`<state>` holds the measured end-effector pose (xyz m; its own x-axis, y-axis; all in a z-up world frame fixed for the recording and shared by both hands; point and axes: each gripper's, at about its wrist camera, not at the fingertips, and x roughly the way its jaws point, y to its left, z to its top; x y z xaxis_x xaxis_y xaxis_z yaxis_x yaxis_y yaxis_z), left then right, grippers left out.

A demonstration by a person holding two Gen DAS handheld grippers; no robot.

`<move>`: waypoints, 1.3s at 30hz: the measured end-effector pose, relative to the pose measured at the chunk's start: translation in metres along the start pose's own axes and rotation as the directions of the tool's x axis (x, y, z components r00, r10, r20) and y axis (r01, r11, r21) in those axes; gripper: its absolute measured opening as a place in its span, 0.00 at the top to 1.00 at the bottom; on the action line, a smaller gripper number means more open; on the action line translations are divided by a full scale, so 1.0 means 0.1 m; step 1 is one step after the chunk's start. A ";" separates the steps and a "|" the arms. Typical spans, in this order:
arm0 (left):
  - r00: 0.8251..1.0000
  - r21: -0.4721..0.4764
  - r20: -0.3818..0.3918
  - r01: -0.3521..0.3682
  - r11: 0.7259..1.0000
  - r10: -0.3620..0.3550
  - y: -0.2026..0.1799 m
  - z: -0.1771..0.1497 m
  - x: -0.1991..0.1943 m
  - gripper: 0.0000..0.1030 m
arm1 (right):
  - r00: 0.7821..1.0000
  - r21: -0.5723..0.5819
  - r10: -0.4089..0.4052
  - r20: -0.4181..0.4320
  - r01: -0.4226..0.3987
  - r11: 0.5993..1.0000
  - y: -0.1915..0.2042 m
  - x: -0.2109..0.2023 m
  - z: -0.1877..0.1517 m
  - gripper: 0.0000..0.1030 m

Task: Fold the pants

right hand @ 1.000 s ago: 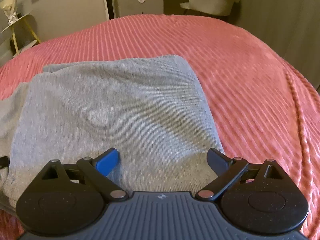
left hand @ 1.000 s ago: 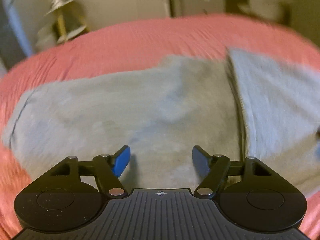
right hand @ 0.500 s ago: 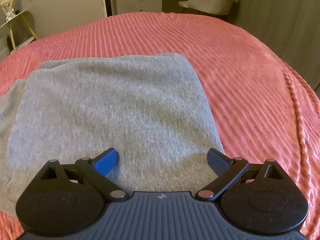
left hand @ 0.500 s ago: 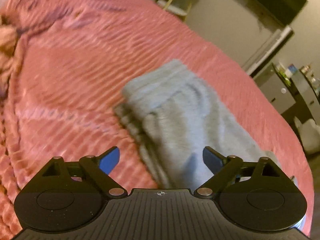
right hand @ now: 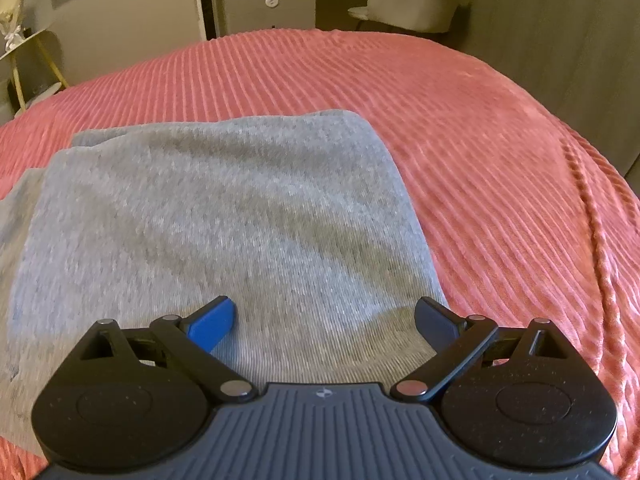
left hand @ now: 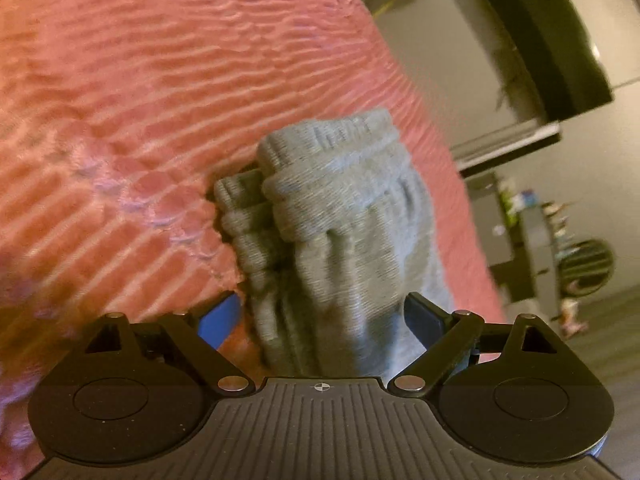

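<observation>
Left gripper (left hand: 322, 314): jaws spread wide, holding nothing. Its view is rolled hard, so the room beyond the bed appears tipped on its side. It points along the pants (left hand: 344, 240) from one narrow end, low over the fabric; the blue pad (left hand: 219, 320) is over the bedspread (left hand: 140, 100) just off the pants' edge, and the dark pad (left hand: 424, 322) sits over the opposite edge. Contact with the cloth cannot be told.

Right gripper (right hand: 325, 322): also spread wide, nothing between the fingers. It is level, aimed across the pants (right hand: 224, 216) toward the far side of the bed, with both pads over grey cloth near the closest edge. Its blue pad (right hand: 211, 324) appears to be on or just above the fabric; the dark pad (right hand: 438, 326) is at the pants' near corner.

Around the pants: the ribbed coral-red bedspread (right hand: 460, 128) shows on every visible side. Past its far edge are a pale upholstered chair (right hand: 416, 0), a grey cabinet (right hand: 270, 6) with small items on top, and a gold-legged side table (right hand: 28, 60) at the far left. Nothing stands between either gripper and the pants.

Pants: grey knit, lying on the bedspread, folded into a stacked rectangle. The right view shows a flat top panel with lower layers showing along its left and far edges. The left view shows the stack end-on: several thick ribbed bands bunched together, the uppermost rolled slightly over the ones beneath. Both frames are a little motion-blurred.
</observation>
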<state>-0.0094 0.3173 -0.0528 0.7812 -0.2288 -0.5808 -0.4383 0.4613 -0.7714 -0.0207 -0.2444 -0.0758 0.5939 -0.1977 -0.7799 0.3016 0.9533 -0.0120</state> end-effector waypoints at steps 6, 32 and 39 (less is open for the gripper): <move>0.999 0.028 0.008 0.034 0.999 -0.034 0.03 0.02 0.17 0.10 | 1.000 0.017 -0.003 0.015 0.003 1.000 0.00 0.01 0.00 0.06; 1.000 -0.059 -0.022 0.014 0.998 -0.016 -0.15 0.20 0.52 0.71 | 0.998 0.056 -0.010 0.059 0.006 0.998 -0.01 0.02 0.00 0.06; 0.995 0.143 0.081 0.048 0.989 -0.060 -0.69 0.04 0.13 0.75 | 0.979 0.180 0.047 0.197 -0.083 0.980 -0.27 -0.31 -0.01 0.06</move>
<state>0.0321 0.2862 -0.0061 0.8395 -0.1860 -0.5106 -0.3325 0.5674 -0.7534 -0.0480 -0.2638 -0.0521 0.7427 -0.1941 -0.6409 0.3806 0.9098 0.1654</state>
